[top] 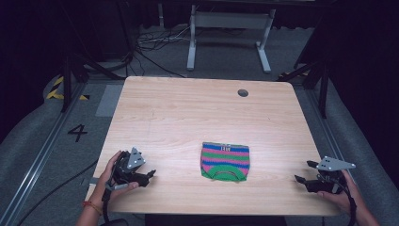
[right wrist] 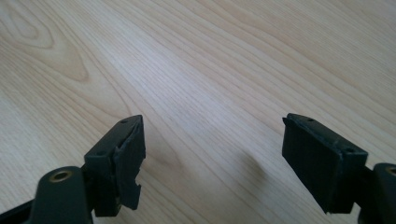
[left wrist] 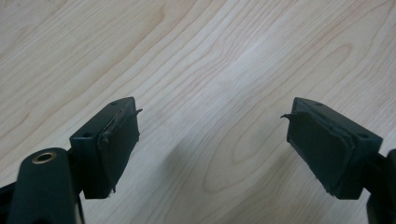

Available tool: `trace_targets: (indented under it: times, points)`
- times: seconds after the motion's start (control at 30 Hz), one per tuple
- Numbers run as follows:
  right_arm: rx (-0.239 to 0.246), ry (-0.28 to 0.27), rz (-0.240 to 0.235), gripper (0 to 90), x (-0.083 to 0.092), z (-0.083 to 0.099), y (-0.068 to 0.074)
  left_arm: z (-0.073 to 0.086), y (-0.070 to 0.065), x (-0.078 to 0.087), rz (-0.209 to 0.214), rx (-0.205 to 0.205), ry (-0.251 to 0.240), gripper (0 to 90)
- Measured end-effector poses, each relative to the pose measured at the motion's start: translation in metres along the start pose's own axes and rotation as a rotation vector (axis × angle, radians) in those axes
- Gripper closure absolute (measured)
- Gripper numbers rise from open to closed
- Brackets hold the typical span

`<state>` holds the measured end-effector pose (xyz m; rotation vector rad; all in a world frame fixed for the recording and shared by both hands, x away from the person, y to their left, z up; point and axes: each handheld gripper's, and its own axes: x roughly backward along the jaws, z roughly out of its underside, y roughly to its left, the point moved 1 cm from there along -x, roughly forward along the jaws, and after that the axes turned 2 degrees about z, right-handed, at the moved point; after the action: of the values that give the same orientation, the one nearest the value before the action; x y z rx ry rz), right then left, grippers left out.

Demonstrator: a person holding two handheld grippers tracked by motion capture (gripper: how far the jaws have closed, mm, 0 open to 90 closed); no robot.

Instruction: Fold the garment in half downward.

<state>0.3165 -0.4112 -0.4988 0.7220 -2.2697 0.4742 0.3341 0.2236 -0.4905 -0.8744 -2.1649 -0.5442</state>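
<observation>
A small folded knit garment [top: 225,161] with green, pink and blue stripes lies flat near the front middle of the wooden table [top: 188,113]. My left gripper [top: 149,175] sits low at the table's front left corner, well left of the garment, held in a hand. Its jaws stand wide apart over bare wood, left gripper [left wrist: 212,128] with nothing between them. My right gripper [top: 303,172] hovers at the front right edge, right of the garment. Seen from its own camera, the right gripper [right wrist: 212,133] is open and empty.
A round cable hole [top: 243,92] sits near the table's far edge. Beyond the table stand a white desk frame [top: 230,33] and loose cables [top: 155,44] on grey floor. A floor rail [top: 37,155] runs along the left.
</observation>
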Motion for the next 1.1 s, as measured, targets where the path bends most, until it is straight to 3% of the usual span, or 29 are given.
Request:
trace_targets:
  times: [0.27, 0.43, 0.47, 0.6, 1.1]
  points:
    - [-0.039, 0.003, 0.017, 19.4, 0.002, 0.009, -0.005, 0.025, 0.016, 0.009, 0.024, 0.098, -0.01, 17.1]
    - [-0.072, -0.004, -0.015, 17.7, 0.0, 0.012, -0.008, 0.034, 0.02, 0.009, 0.059, 0.139, -0.01, 16.8]
    - [-0.095, -0.011, -0.026, 16.6, -0.003, 0.013, -0.009, 0.038, 0.022, 0.009, 0.074, 0.166, -0.025, 16.6]
    - [-0.136, -0.032, -0.048, 15.2, -0.006, 0.016, -0.01, 0.039, 0.023, 0.009, 0.064, 0.165, -0.021, 14.9]
    - [-0.16, -0.029, -0.02, 15.1, -0.008, 0.014, -0.01, 0.039, 0.02, 0.008, 0.035, 0.206, -0.026, 14.2]
